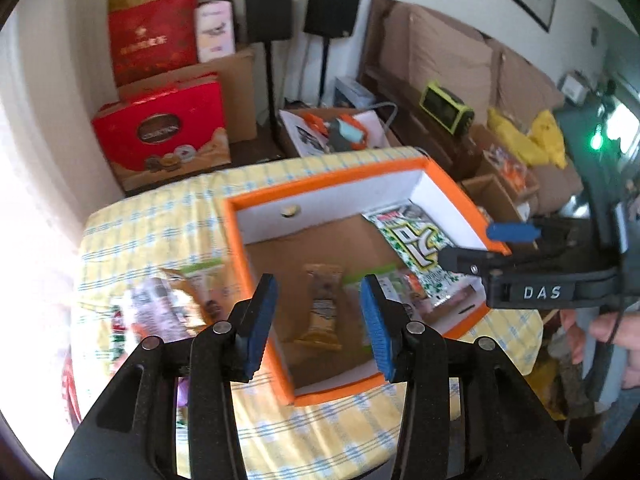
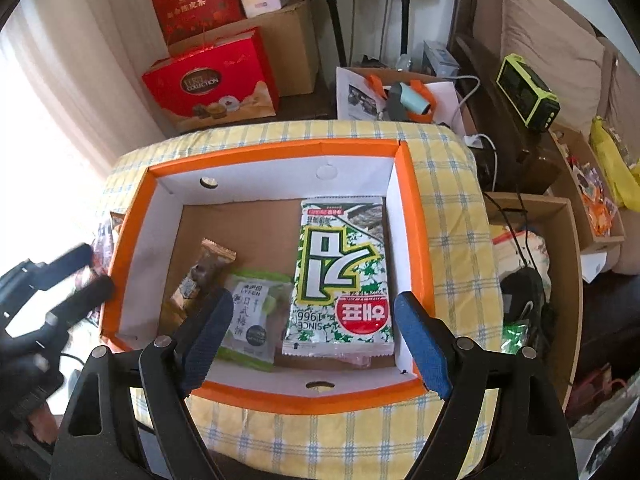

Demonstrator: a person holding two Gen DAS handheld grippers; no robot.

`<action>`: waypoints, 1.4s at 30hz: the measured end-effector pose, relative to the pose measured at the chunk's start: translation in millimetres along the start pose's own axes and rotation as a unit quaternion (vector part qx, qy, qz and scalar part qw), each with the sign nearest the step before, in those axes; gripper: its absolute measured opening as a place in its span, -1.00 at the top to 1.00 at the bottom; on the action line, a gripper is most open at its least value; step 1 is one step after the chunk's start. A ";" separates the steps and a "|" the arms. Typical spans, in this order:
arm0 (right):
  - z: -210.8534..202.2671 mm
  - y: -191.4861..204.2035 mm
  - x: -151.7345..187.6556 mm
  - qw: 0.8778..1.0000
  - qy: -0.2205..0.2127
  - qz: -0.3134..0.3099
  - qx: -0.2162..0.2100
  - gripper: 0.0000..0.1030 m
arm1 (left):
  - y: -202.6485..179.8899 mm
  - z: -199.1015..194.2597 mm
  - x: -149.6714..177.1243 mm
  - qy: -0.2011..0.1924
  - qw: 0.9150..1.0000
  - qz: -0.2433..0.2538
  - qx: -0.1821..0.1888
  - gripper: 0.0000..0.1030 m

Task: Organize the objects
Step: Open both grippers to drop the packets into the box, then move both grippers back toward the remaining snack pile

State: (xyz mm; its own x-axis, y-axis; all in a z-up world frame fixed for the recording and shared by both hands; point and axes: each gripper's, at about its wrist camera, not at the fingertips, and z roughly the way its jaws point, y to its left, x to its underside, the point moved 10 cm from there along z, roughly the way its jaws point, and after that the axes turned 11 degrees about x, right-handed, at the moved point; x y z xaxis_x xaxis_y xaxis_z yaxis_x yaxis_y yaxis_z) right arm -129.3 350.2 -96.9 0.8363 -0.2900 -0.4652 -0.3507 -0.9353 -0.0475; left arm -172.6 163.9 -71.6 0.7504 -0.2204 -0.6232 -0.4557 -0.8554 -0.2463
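Observation:
An orange-rimmed cardboard box [image 2: 416, 216] [image 1: 236, 236] sits on a yellow checked tablecloth. Inside lie a green-white seaweed packet [image 2: 340, 276] [image 1: 416, 248], a green plum-cake packet [image 2: 252, 316] and a brown snack bar [image 2: 204, 276] [image 1: 320, 304]. Several more snack packets [image 1: 176, 300] lie on the cloth left of the box. My left gripper [image 1: 320, 320] is open and empty above the box's near-left part. My right gripper [image 2: 312, 340] is open and empty over the box's near edge; it also shows in the left wrist view [image 1: 472, 248].
Red gift boxes [image 2: 212, 84] and cardboard cartons stand behind the table. A brown sofa [image 2: 540, 40] with a green radio [image 2: 528, 96] is at the right. Open cartons [image 2: 560, 264] of clutter stand right of the table.

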 end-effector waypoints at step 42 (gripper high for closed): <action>-50.0 153.9 -13.4 0.991 -0.059 -0.098 -0.076 -0.99 | 159.5 -98.1 49.5 -0.037 0.989 -0.096 -0.109 -0.90</action>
State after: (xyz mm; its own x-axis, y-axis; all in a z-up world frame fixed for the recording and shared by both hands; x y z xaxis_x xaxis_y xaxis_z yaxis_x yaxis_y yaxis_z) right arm -173.5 200.0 -53.7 0.8235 -0.0832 -0.5611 -0.1123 -0.9935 -0.0176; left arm -161.2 -29.4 -68.9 0.7728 -0.0164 -0.6345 -0.1876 -0.9609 -0.2037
